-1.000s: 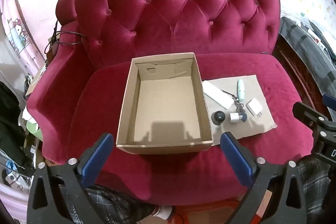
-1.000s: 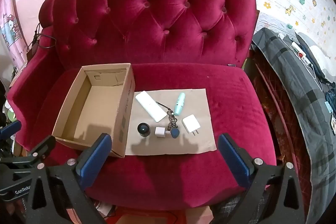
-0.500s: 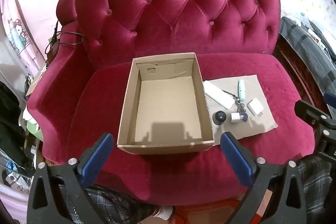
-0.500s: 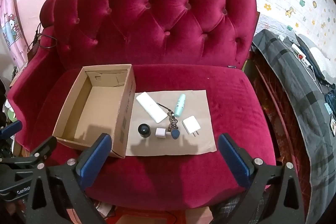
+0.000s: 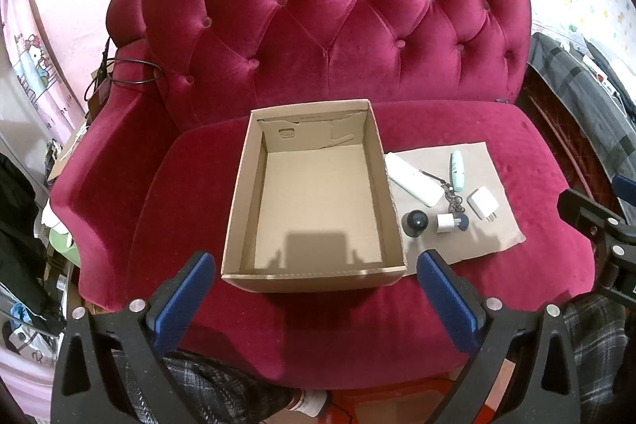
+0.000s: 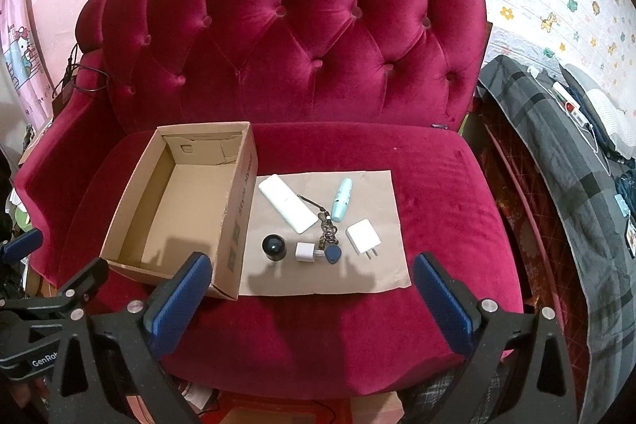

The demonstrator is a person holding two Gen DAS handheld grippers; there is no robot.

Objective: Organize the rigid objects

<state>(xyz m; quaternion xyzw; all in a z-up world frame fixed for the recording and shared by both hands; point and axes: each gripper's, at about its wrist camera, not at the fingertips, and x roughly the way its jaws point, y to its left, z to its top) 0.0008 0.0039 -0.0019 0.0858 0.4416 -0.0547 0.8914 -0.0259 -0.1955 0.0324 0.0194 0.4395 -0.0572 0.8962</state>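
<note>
On the red sofa (image 6: 318,66), toward the left of the seat: one open cardboard box (image 6: 242,209), nothing inside yet. In front of the box, low and near its front wall: the left gripper (image 5: 315,259), blue fingers (image 5: 181,297) wide apart, holding nothing. Right up against the box's right side: a flat brown paper sheet (image 6: 377,265) with all the small hard things on it. Just right of the box: a long white remote (image 6: 287,203), lying slanted. Nearer the front, also close to the box: a round black knob (image 6: 273,246), standing up. A bit further right from the box: a little white cube plug (image 6: 304,252), touching a bunch of keys (image 6: 333,254) with a blue tag. Further right again: a mint green tube (image 6: 342,199), then a flat white charger (image 6: 362,236) with two metal pins, furthest from the box. In front of the sheet, to the right of the box: the right gripper (image 6: 312,259), wide apart too, empty. Nothing put away so far, going by the bare box. Careful now! Could drag the keys along when grabbing the cube plug, because of the touching. Could roll the tube or the black knob off the soft seat with one bump. Could slide the thin paper and move everything. Could tip the light box by knocking its wall.
</note>
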